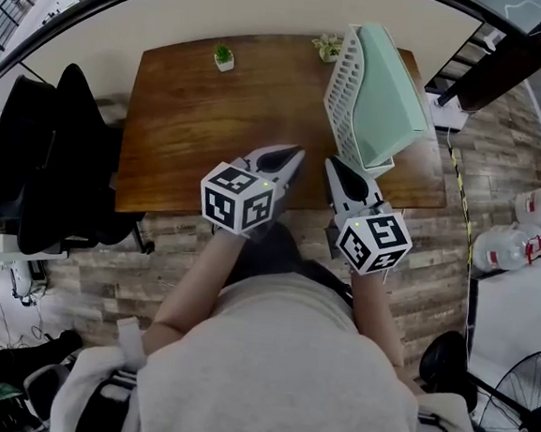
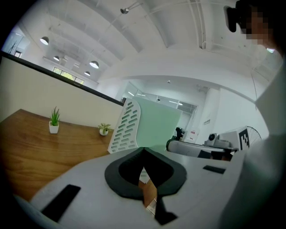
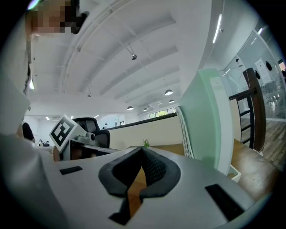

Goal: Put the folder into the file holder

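A pale green folder stands inside the white slotted file holder at the back right of the wooden table. It leans to the right. Both grippers hover over the table's front edge, apart from the holder. My left gripper points up and to the right, its jaws meeting at the tips with nothing held. Just right of it, my right gripper is shut and empty too, a little below the holder's near end. The left gripper view shows the folder in the holder ahead. In the right gripper view the folder rises close on the right.
Two small potted plants stand along the table's back edge. A black office chair sits left of the table. Water bottles and a fan stand on the floor at the right.
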`<state>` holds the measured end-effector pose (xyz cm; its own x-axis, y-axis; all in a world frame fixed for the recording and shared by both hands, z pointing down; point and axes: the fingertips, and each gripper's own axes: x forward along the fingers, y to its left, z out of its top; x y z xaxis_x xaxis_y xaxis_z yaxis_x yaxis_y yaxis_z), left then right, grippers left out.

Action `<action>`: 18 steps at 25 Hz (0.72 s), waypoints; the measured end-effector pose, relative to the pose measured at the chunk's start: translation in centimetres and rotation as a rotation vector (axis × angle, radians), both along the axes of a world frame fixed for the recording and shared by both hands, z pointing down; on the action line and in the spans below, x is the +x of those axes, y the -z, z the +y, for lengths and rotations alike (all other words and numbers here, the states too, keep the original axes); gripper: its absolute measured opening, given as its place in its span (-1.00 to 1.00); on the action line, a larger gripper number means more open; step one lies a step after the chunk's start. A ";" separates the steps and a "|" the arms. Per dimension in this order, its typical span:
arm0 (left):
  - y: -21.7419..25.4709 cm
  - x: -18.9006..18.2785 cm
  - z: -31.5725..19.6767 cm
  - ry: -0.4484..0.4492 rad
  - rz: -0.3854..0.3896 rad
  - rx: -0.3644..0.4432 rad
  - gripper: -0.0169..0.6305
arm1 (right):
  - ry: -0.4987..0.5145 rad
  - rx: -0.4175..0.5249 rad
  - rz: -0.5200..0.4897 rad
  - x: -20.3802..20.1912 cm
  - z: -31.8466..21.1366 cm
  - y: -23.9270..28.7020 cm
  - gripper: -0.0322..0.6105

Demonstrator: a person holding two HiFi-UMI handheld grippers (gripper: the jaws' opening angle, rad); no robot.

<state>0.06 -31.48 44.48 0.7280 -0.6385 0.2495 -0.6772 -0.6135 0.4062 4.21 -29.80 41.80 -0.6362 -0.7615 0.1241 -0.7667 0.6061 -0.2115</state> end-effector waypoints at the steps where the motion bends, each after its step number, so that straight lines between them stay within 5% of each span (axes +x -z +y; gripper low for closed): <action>1: 0.0 0.1 0.0 -0.001 -0.001 0.001 -0.91 | 0.004 -0.003 0.001 0.0 0.1 -0.1 -0.88; 18: -0.4 0.7 0.7 -0.045 -0.039 -0.007 -0.91 | -0.011 -0.038 -0.002 0.9 -0.6 -1.2 -0.88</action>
<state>0.73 -30.81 44.85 0.7457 -0.6034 0.2824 -0.6643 -0.6410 0.3845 5.11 -30.38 43.02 -0.6280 -0.7631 0.1525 -0.7730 0.5890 -0.2356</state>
